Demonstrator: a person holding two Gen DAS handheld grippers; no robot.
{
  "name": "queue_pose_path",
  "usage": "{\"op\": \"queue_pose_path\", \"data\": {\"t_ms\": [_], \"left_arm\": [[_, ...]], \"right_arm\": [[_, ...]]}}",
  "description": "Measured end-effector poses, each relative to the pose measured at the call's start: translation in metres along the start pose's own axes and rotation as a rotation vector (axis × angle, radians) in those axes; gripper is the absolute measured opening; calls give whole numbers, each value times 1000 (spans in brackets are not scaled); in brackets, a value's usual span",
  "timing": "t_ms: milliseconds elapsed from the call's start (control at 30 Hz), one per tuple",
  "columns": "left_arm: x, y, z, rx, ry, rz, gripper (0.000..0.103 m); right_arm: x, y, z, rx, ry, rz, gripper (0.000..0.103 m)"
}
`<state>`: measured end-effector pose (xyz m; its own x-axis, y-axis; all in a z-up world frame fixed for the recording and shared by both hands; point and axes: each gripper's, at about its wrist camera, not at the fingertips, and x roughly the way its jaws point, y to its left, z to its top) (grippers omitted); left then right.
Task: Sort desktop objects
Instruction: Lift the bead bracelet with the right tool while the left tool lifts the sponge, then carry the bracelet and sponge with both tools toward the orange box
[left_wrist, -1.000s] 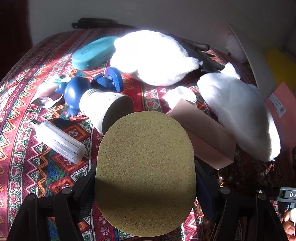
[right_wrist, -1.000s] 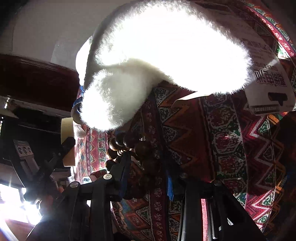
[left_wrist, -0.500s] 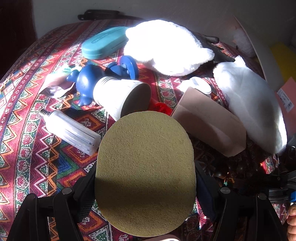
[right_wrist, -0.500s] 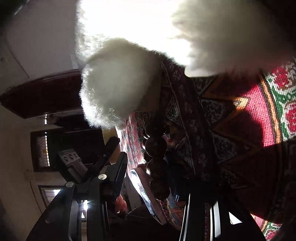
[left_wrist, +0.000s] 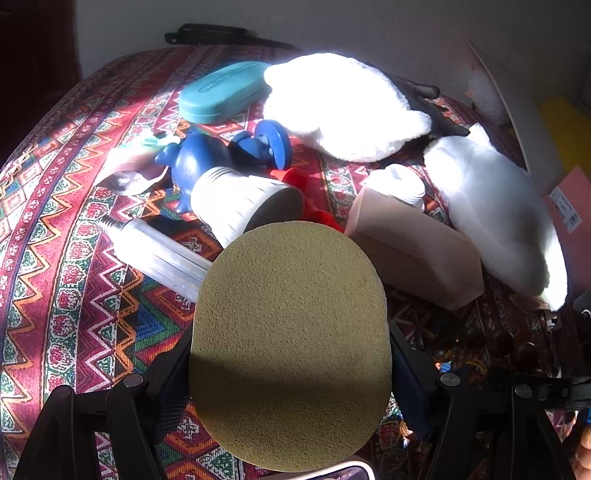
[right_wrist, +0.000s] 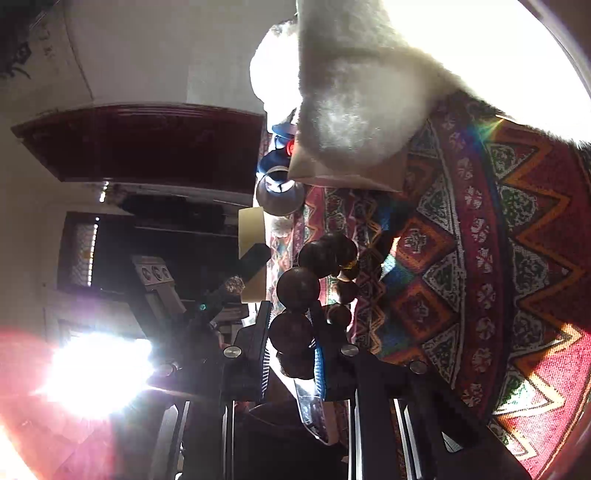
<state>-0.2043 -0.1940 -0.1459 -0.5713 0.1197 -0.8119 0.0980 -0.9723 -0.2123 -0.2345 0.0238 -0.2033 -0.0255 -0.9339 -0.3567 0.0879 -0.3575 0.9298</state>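
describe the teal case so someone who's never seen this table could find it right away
Start at the big white fluffy item lit by sun at the far side of the patterned tablecloth. Just left of it, touching its edge, lies the teal case. It is the only smooth, long, rounded hard shell there, beyond the blue toy.

Two white fluffy slippers (left_wrist: 347, 107), perhaps one sponge (left_wrist: 291, 343).
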Motion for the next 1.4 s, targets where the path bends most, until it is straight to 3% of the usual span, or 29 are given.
{"op": "queue_pose_path", "data": {"t_ms": [333, 533, 767, 1200, 1400], "left_arm": [[-15, 7, -2, -27, -33, -26, 77], [-30, 5, -2, -28, -69, -43, 77], [-55, -3, -6, -20, -122, -78, 77], [-112, -15, -20, -45, -239, -119, 77], [-122, -31, -19, -29, -252, -136, 77]], "right_arm": [[1, 18, 3, -30, -16, 133, 20], [-1, 24, -4, -68, -42, 124, 20], [-32, 58, -19, -229, -143, 14, 20], [-115, 137, -53, -531, -457, -251, 20], [-161, 162, -60, -586, -550, -276, 20]]}}
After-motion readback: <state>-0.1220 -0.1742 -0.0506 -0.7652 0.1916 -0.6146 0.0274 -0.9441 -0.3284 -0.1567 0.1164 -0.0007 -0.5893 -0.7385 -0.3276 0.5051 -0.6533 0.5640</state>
